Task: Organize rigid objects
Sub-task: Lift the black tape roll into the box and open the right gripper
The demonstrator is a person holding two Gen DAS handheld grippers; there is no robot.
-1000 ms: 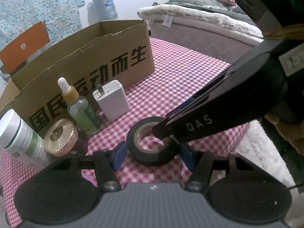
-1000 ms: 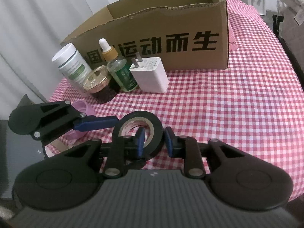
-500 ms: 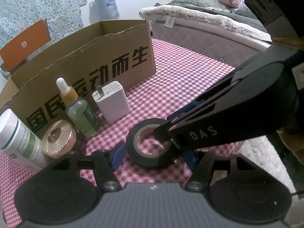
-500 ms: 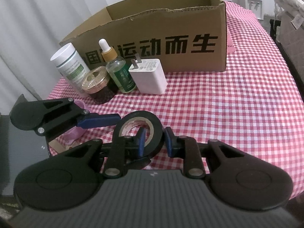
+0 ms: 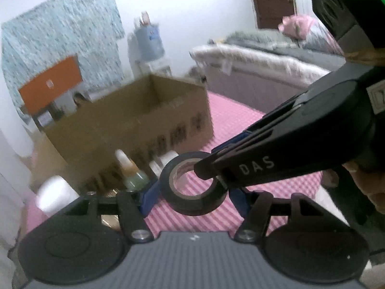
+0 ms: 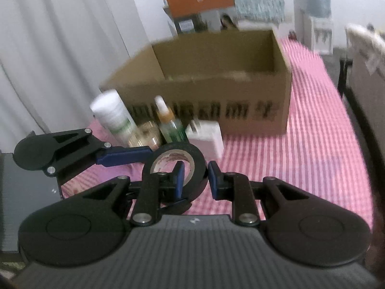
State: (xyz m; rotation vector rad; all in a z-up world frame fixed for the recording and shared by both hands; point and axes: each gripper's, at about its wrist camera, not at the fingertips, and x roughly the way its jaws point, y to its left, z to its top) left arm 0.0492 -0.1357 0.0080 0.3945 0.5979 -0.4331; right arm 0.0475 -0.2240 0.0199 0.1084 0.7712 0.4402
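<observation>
A black roll of tape (image 5: 192, 184) is lifted off the checked tablecloth. My right gripper (image 6: 196, 177) is shut on the tape roll's (image 6: 175, 166) wall, one finger inside the ring and one outside. My left gripper (image 5: 192, 192) is open, its blue fingers on either side of the roll; whether they touch it I cannot tell. An open cardboard box (image 6: 216, 82) stands behind. In front of it stand a white bottle (image 6: 112, 115), a gold-lidded jar (image 6: 144, 137), a dropper bottle (image 6: 168, 122) and a white charger (image 6: 207, 139).
The table has a pink checked cloth (image 6: 300, 149). A bed (image 5: 264, 72) lies beyond the table's far side. A water dispenser (image 5: 149, 45) and an orange chair back (image 5: 50, 86) stand behind the box. White curtains (image 6: 60, 48) hang on the left.
Both grippers have risen with the tape roll, which now hangs above the table. The views are blurred from motion and now look down into the box.
</observation>
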